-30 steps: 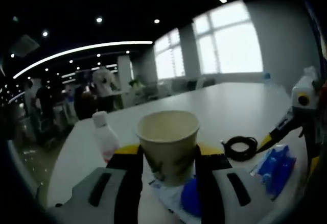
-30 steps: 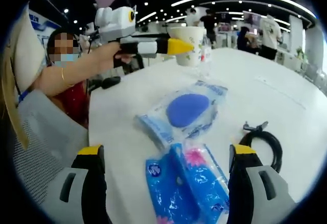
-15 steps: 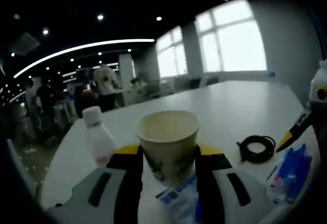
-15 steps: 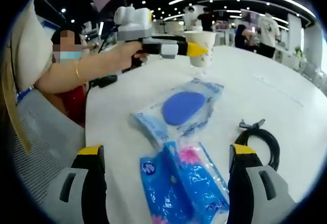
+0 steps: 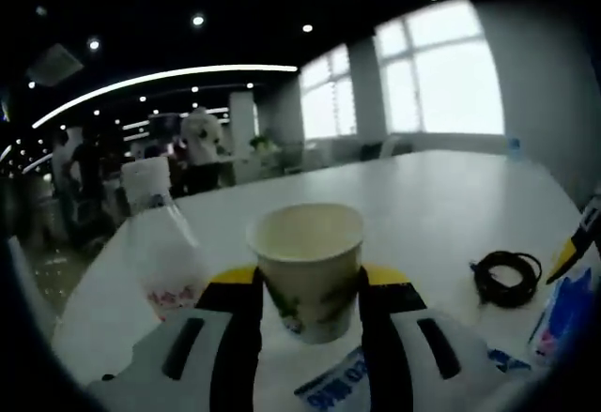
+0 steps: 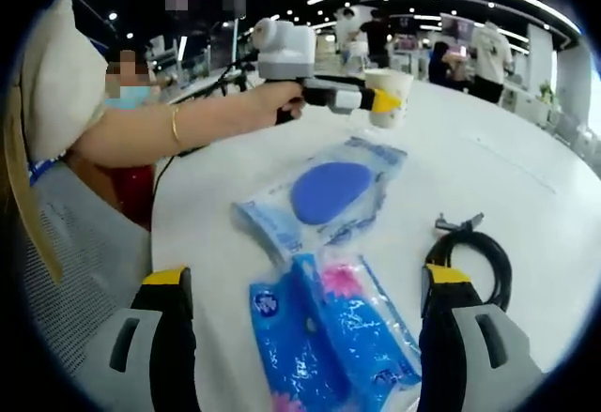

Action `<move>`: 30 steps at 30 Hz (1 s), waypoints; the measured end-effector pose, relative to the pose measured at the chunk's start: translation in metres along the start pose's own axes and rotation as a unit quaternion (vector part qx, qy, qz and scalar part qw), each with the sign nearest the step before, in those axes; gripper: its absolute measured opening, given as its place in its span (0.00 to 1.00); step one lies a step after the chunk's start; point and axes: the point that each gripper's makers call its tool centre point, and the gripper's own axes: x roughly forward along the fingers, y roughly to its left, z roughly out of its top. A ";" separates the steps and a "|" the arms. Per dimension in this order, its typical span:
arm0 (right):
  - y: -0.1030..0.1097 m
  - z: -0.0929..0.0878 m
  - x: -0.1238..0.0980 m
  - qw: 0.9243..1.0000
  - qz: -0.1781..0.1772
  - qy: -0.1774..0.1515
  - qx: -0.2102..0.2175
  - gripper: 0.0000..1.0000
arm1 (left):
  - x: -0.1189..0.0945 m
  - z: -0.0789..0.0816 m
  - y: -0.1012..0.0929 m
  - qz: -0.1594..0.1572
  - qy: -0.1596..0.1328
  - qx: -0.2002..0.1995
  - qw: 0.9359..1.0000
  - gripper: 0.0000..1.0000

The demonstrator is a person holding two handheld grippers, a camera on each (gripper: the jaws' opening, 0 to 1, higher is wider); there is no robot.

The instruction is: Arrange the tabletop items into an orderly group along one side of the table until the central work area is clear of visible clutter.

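Left gripper [image 5: 308, 295]: jaws clamped on paper cup [image 5: 306, 267], cup upright, held above white table [image 5: 423, 196]. Plastic bottle [image 5: 160, 248] just beside cup. Coiled black cable [image 5: 507, 279] apart, further along table. Right gripper [image 6: 302, 337]: jaws wide, nothing between them, over blue tissue pack [image 6: 329, 337]. Clear pouch with blue disc [image 6: 333, 196] just beyond pack.
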 end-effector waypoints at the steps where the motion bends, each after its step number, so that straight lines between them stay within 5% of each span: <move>1: 0.000 0.000 0.000 1.000 0.000 0.000 0.000 0.99 | 0.003 -0.002 0.000 -0.002 0.001 -0.005 1.000 0.37; 14: -0.001 0.000 0.000 1.000 -0.002 0.001 0.002 0.99 | 0.024 -0.028 0.003 0.007 0.031 0.003 0.999 0.37; 22: 0.002 -0.003 0.002 1.000 -0.001 0.008 0.000 0.99 | 0.027 -0.041 0.008 0.013 0.041 -0.026 0.999 0.38; 26: 0.005 0.006 0.002 1.000 0.003 -0.009 0.029 0.99 | 0.026 -0.042 0.007 0.005 0.050 -0.007 0.999 0.39; 30: 0.011 0.015 0.002 0.998 0.014 -0.029 0.051 0.99 | 0.023 -0.042 0.003 -0.007 0.050 -0.017 0.999 0.50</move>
